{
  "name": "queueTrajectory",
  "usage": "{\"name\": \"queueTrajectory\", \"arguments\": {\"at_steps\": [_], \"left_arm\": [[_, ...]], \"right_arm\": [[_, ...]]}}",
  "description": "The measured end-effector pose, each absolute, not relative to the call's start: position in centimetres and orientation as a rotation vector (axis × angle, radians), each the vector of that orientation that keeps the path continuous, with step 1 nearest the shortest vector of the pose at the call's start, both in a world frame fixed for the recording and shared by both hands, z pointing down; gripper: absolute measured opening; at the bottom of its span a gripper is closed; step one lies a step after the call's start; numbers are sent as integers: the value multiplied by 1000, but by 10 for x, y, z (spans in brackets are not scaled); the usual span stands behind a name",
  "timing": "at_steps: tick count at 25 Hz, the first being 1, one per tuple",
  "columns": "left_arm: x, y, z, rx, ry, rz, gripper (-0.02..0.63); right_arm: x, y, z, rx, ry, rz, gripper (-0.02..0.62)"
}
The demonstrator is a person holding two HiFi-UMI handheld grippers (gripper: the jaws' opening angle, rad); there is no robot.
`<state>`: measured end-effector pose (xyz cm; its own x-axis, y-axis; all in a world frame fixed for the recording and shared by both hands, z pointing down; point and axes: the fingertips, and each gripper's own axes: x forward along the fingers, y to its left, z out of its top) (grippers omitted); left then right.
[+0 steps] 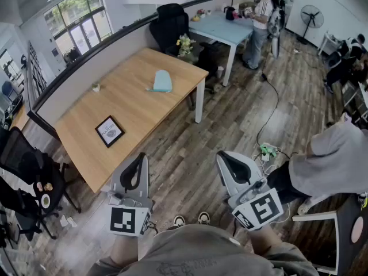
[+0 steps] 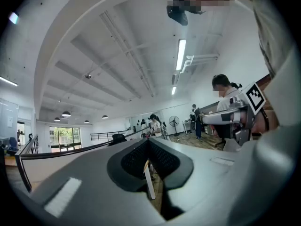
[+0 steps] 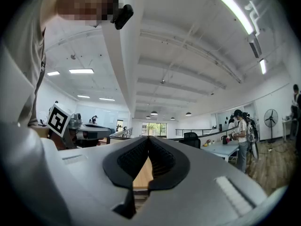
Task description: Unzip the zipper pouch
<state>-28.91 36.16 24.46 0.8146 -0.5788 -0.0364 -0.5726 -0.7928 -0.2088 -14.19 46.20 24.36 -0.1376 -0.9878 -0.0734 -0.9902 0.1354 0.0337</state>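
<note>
The zipper pouch (image 1: 163,81), light blue and flat, lies on the far part of the wooden table (image 1: 132,111). Both grippers are held level in front of the person, well short of the table's near corner and far from the pouch. My left gripper (image 1: 140,156) is shut with nothing between its black pads (image 2: 136,160). My right gripper (image 1: 222,154) is also shut and empty, its pads (image 3: 162,160) meeting at the tip. Each gripper view shows the other gripper off to the side and the room beyond. The pouch does not appear in either gripper view.
A black-framed square card (image 1: 109,131) and a small object (image 1: 96,87) lie on the table. Black office chairs (image 1: 23,161) stand at the left. Behind are a light blue table (image 1: 221,25), a standing person (image 1: 261,17), and a power strip (image 1: 267,150) with a cable on the floor.
</note>
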Motion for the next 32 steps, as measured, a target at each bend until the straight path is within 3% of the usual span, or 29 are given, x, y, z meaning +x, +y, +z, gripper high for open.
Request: {"name": "queueTrajectory", "arguments": {"at_steps": [24, 25, 26, 27, 28, 29, 32], "left_arm": [[-227, 382, 254, -2829, 991, -9, 0], [-224, 381, 255, -2842, 995, -11, 19], [-220, 380, 256, -2853, 993, -20, 93], [-216, 379, 256, -2858, 991, -29, 181], [-213, 376, 257, -2854, 997, -35, 228], [-212, 373, 257, -2843, 1008, -36, 236], [-207, 362, 260, -2810, 1033, -39, 241]], "right_arm": [[-62, 485, 261, -1950, 2325, 111, 15], [-56, 486, 260, -1946, 2307, 113, 15], [-51, 485, 258, -1938, 2289, 113, 28], [-46, 483, 256, -1928, 2276, 111, 77], [-42, 480, 255, -1920, 2269, 109, 166], [-38, 477, 255, -1915, 2269, 110, 198], [-32, 466, 259, -1921, 2296, 118, 199]]}}
